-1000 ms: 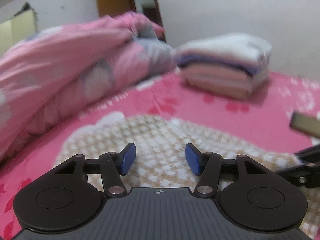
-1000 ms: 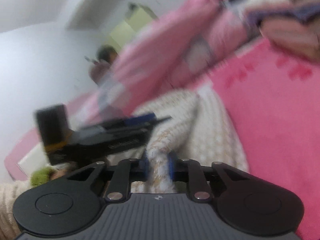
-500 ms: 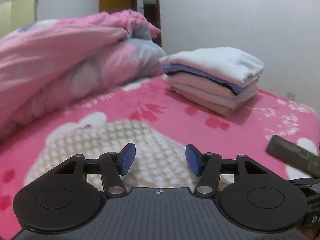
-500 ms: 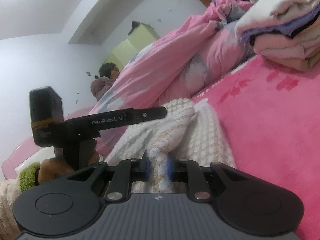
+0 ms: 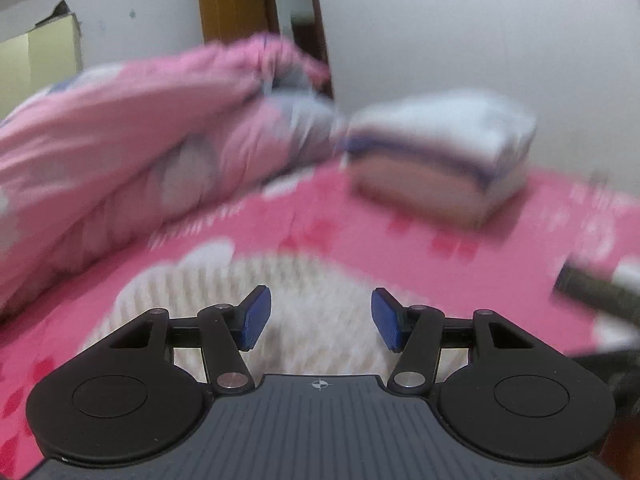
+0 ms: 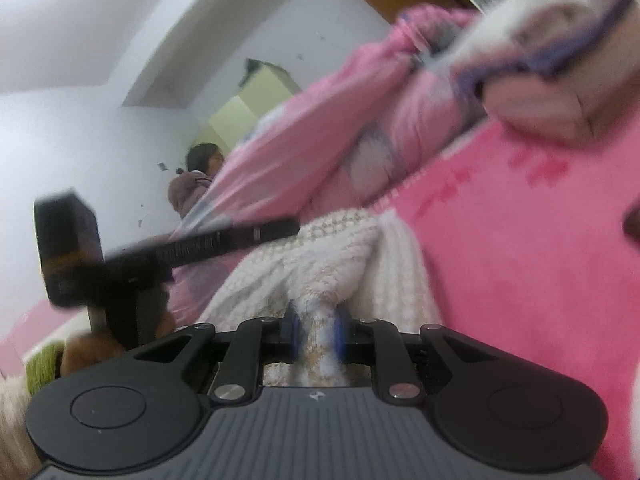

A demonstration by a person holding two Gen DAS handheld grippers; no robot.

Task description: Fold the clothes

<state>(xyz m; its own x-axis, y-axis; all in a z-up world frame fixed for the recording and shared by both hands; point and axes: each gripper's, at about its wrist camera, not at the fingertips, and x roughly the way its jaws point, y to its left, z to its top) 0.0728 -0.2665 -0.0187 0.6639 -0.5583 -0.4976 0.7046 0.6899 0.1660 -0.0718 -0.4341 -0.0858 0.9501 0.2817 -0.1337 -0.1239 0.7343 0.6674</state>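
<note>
A cream and tan checked knit garment point(image 5: 308, 304) lies on the pink bedspread point(image 5: 400, 256). My left gripper point(image 5: 320, 320) is open and empty, hovering just above the garment. My right gripper point(image 6: 318, 330) is shut on a bunched fold of the same garment point(image 6: 320, 264) and holds it up off the bed. The left gripper's body shows in the right wrist view point(image 6: 140, 256), and part of the right gripper shows at the right edge of the left wrist view point(image 5: 600, 292). Both views are motion-blurred.
A stack of folded clothes point(image 5: 440, 160) sits at the back right of the bed. A bulky pink quilt point(image 5: 120, 152) fills the left side. A person point(image 6: 200, 176) sits beyond the quilt. A wooden door point(image 5: 240, 4) and white wall stand behind.
Both views went from sharp to blurred, so both grippers are moving. The left view has shifted slightly. The right gripper keeps its hold on the garment fold.
</note>
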